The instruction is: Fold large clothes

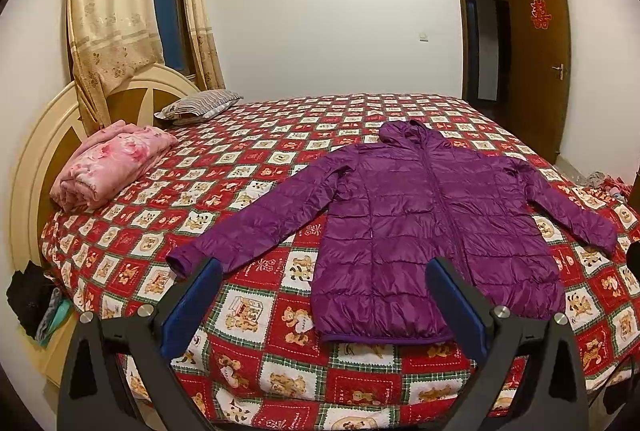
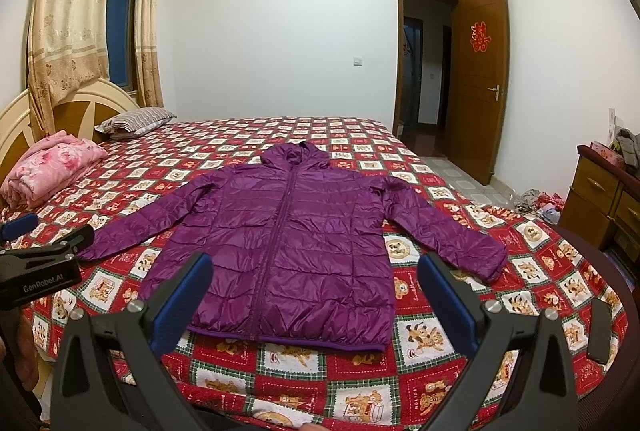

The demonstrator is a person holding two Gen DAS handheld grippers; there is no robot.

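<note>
A purple hooded puffer jacket (image 1: 420, 223) (image 2: 292, 243) lies flat and face up on the bed, zipped, hood pointing away, both sleeves spread out to the sides. My left gripper (image 1: 322, 271) hovers open above the near edge of the bed, its blue-padded fingers framing the jacket's left hem side and left cuff. My right gripper (image 2: 316, 267) also stands open, held over the jacket's hem with nothing between its fingers. The left gripper's body (image 2: 44, 263) shows at the left edge of the right wrist view.
The bed's red bear-patterned quilt (image 1: 256, 311) (image 2: 440, 343) spreads wide around the jacket. A folded pink blanket (image 1: 112, 167) and striped pillow (image 1: 200, 105) lie by the headboard. A wooden dresser (image 2: 604, 203) stands at right; clothes litter the floor (image 2: 536, 203) near the open door (image 2: 476, 79).
</note>
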